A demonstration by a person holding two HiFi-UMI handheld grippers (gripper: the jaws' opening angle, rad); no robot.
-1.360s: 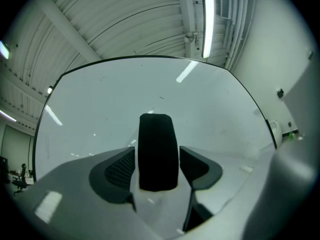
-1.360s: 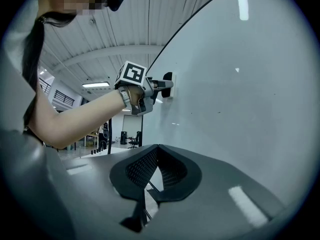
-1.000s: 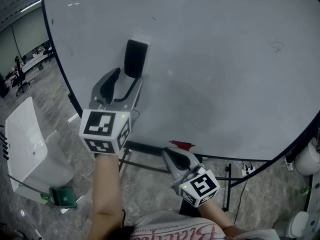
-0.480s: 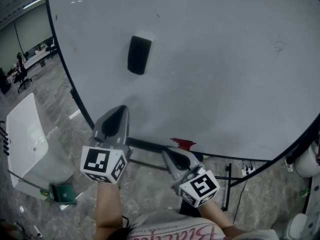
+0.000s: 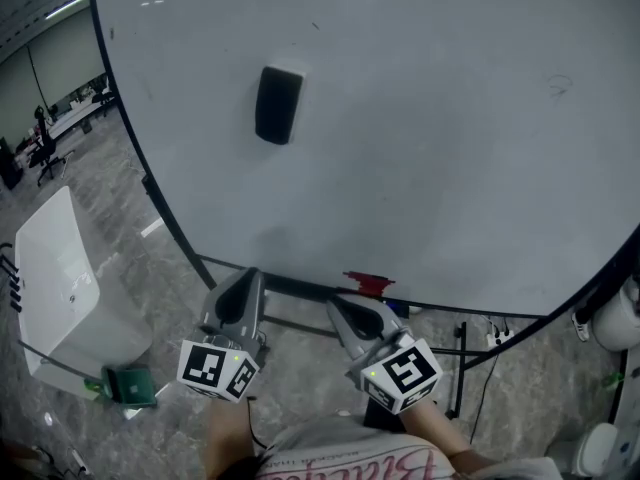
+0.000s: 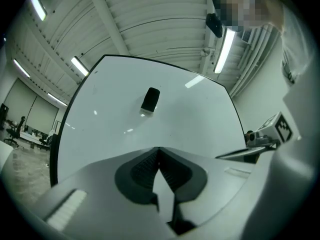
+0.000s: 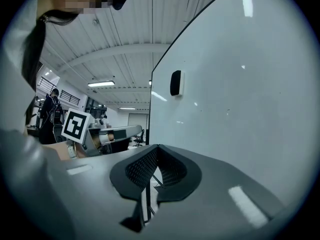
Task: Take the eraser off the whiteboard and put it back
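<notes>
The whiteboard (image 5: 430, 148) is standing upright and filling most of the head view, with its bottom rail (image 5: 290, 288) running just above both hand-held grippers. The left hand-held gripper (image 5: 244, 276) is hanging low beneath that rail, its jaws pressing together with nothing between them, well apart from the eraser. The right hand-held gripper (image 5: 338, 306) is sitting near it, also pinched closed and empty, pointing towards the rail. The eraser (image 5: 278, 105), a dark block, is clinging to the whiteboard's upper left part, slightly tilted, with neither hand-held gripper touching it. A red marker (image 5: 368, 285) is lying on the rail, near the right hand-held gripper's tip
</notes>
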